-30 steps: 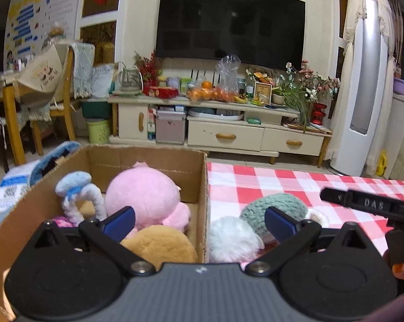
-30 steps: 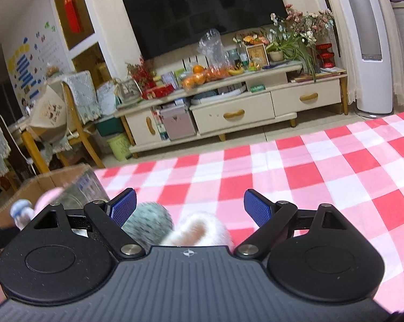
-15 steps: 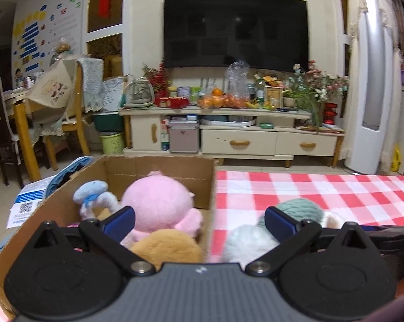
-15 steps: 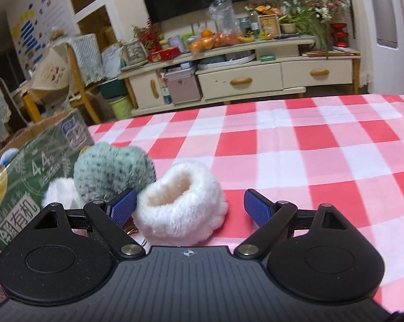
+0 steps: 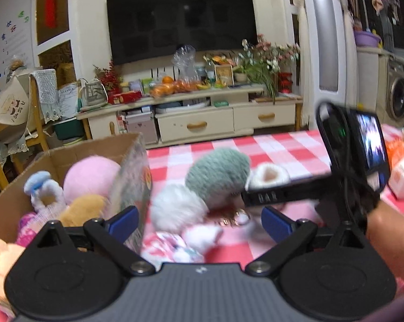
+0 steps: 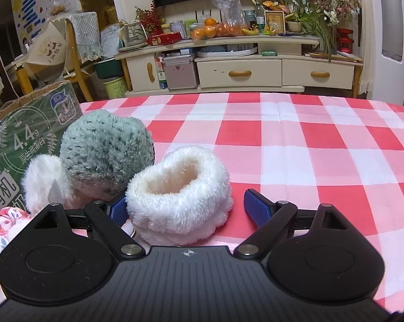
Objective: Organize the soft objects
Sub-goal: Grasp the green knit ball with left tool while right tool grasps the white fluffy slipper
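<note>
Both jaws stood wide apart and held nothing. Your right gripper had the white cuff sitting between its fingers, low on the tablecloth: the left pad was touching or nearly touching the fluff, while the right pad stood a little clear of it. That cuff lay directly ahead of your right jaws, hollow side up, with no long axis to speak of, so a straight close looked enough to take it. Just behind it, toward the box, leaned the green ball with a white pompom against it; a floral scrap lay at the near left edge of the cloth.

Your left gripper hovered over the box wall, one finger inside, one outside, and was farther from the cuff. Inside the box sat a pink plush, a tan one and a blue-white toy. The right hand seemed the nearer one, and the box lay to its left.
</note>
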### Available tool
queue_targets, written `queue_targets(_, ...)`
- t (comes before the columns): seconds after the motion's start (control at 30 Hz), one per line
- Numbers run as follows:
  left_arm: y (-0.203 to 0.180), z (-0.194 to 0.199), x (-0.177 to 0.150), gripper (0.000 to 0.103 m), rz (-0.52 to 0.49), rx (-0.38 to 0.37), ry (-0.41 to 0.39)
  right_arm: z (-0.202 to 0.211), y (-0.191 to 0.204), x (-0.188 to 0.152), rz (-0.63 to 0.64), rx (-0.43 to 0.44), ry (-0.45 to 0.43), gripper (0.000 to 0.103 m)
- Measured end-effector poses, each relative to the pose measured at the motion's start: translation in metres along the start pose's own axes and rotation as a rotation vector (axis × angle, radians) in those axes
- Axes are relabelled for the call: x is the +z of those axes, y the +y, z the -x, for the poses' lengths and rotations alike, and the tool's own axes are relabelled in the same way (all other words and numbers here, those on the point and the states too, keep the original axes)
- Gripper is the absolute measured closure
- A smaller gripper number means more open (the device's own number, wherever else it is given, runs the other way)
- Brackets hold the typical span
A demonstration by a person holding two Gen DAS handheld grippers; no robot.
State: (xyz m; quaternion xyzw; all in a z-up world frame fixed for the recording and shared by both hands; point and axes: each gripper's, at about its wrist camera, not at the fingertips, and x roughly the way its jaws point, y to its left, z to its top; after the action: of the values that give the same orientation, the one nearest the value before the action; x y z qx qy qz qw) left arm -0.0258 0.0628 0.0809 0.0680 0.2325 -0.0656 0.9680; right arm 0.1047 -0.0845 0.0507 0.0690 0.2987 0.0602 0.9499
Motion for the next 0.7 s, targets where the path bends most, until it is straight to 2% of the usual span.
queue_targets(0.1,-0.012,-0.003,-0.009,0.009,-0.026,-0.001,0.026,0.001,-0.002,0.000,0.005,-0.002,-0.011,0.001)
queue_targets(0.2,-0.019,-0.007,-0.017,0.010,-0.025,0.011,0.056,0.001,-0.004,0.000,0.016,-0.002,-0.015,0.016)
queue_targets(0.33,-0.026,-0.012,-0.025,0.010,-0.039,0.062,0.084,0.004,-0.006,-0.001,0.030,-0.001,-0.026,0.029)
queue_targets(0.5,-0.028,-0.020,-0.029,0.009,-0.023,0.116,0.117,0.007,-0.012,-0.002,0.020,-0.004,-0.031,0.033)
queue_targets(0.7,-0.033,-0.031,-0.030,0.002,-0.032,0.157,0.137,0.015,-0.021,-0.005,0.017,-0.006,-0.034,0.034)
